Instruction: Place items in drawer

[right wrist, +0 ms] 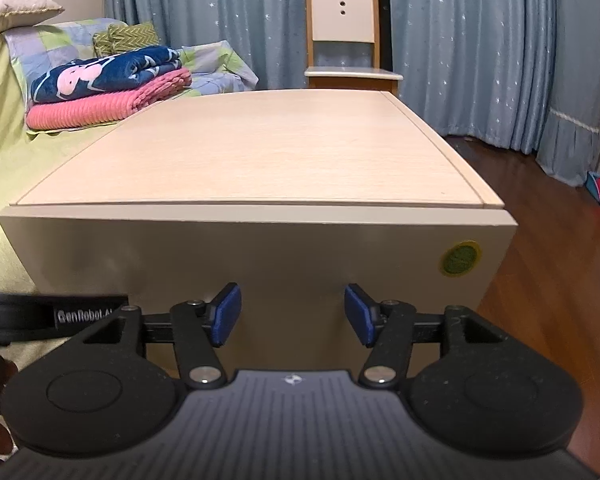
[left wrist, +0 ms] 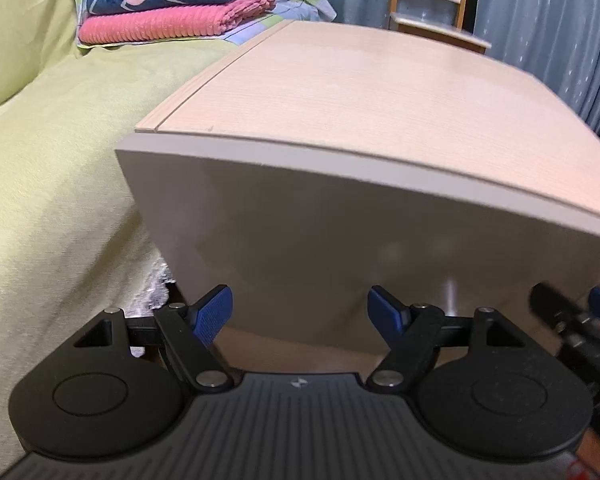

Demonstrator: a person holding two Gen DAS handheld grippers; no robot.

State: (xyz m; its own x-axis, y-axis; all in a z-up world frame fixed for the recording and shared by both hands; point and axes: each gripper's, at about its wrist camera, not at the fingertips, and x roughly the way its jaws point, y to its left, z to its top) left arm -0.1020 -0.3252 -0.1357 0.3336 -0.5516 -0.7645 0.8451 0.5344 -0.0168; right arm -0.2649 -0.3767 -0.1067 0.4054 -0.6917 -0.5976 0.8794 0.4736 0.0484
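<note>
Closest in, my left gripper (left wrist: 300, 312) hangs with its blue pads spread wide and nothing between them, and my right gripper (right wrist: 292, 314) is the same, released and empty, both pointed at the pale front panel of the bedside cabinet (right wrist: 260, 256). That panel is what I take for the drawer front, and it sits flush and closed under the top; I can't make out a handle or a lip from either view. No items for the drawer show anywhere near it, so this could be a drawer waiting to be filled or one already loaded and pushed shut; I can't tell which. Risks from here: I'm very close to that front, so any forward nudge could knock the pads into the panel and scuff it, and in the left view the other gripper crowds in at 3 o'clock, so the two tools could clash if I swing either one sideways. With no grip point visible, the pads might simply slide off a smooth edge. There's a round green sticker (right wrist: 460, 258) at 3 o'clock on the panel. Beyond it, the light wood top (right wrist: 260, 148) lies bare and flat. At 9 o'clock a yellow-green bed cover (left wrist: 52, 168) presses against the cabinet's side. Farther back at 10 o'clock, folded blankets (right wrist: 104, 88), navy on pink. At 12 o'clock a chair (right wrist: 342, 28) before blue curtains (right wrist: 480, 40), with dark wood floor (right wrist: 548, 240) at 3 o'clock.
</note>
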